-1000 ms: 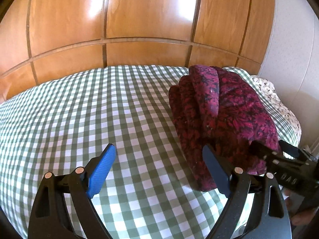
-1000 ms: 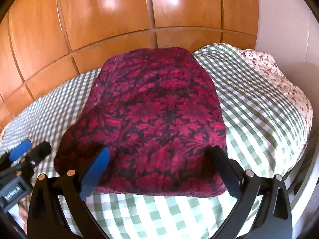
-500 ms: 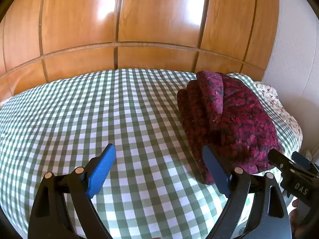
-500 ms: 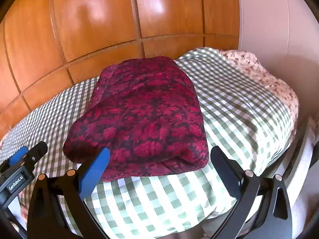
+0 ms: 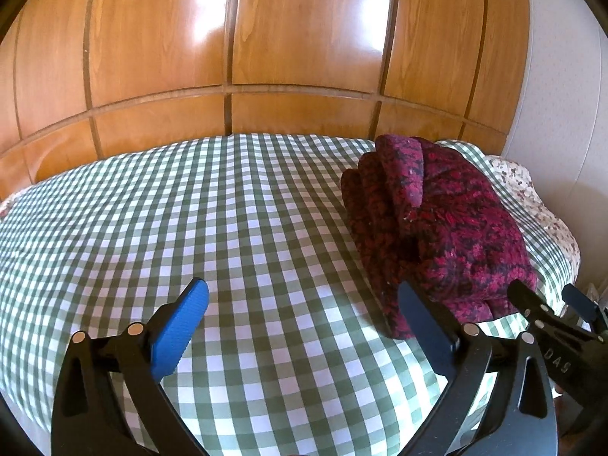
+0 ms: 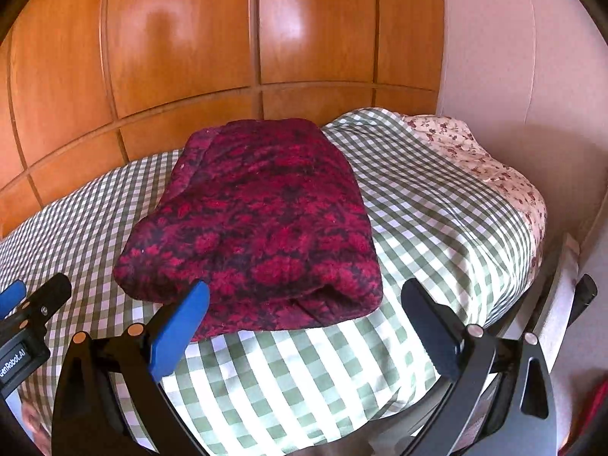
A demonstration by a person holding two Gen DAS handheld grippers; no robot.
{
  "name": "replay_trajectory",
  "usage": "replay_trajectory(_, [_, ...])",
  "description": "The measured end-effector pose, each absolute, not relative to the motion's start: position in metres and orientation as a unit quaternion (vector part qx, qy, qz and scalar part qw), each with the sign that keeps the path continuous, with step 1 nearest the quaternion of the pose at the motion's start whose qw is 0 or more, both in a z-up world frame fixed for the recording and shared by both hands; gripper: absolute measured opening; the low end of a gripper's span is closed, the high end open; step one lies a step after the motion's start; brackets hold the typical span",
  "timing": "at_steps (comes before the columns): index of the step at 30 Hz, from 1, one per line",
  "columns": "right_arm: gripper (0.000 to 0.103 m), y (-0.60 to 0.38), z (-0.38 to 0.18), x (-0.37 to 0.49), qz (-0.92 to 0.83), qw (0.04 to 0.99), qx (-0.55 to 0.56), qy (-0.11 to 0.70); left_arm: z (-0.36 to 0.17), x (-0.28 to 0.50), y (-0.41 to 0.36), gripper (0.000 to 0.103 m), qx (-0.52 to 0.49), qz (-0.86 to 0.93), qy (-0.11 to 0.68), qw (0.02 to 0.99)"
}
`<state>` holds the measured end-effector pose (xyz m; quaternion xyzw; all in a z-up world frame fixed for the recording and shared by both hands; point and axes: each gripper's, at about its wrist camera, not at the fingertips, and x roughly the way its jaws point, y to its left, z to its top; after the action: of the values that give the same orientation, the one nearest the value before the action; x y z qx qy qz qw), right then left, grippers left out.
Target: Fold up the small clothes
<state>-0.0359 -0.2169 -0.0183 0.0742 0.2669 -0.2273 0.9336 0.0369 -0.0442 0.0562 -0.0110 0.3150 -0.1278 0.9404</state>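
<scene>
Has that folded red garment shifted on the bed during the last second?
Cannot tell. The red garment appears smaller and farther from the right gripper, but it keeps its place beside the floral pillow; the camera probably backed off.

- The left wrist view looks forward and a bit down from low over the green-and-white checked bed cover (image 5: 235, 228), toward the shiny brown wooden wall panels (image 5: 266, 38).
- The right wrist view looks the same way, close behind the folded dark red flowery cloth (image 6: 258, 212).
- Both views show that cloth (image 5: 448, 228), the bed cover (image 6: 429, 205) and the panels (image 6: 190, 38).
</scene>
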Motion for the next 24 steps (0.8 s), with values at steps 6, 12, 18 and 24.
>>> replay_trajectory(6, [0.101,-0.208,-0.024,-0.032,-0.216,0.936,0.052,0.272,0.057,0.037,-0.046,0.099,-0.012,-0.128,0.314,0.941])
replay_trajectory(12, [0.101,-0.207,-0.027,-0.031,-0.214,0.936,0.051,0.274,0.061,0.033,-0.053,0.099,0.011,-0.121,0.302,0.946])
replay_trajectory(18, [0.101,-0.203,-0.028,-0.031,-0.207,0.937,0.05,0.278,0.062,0.031,-0.052,0.099,0.014,-0.122,0.297,0.947])
replay_trajectory(24, [0.101,-0.205,-0.029,-0.031,-0.209,0.936,0.057,0.276,0.063,0.029,-0.052,0.099,0.005,-0.119,0.293,0.949])
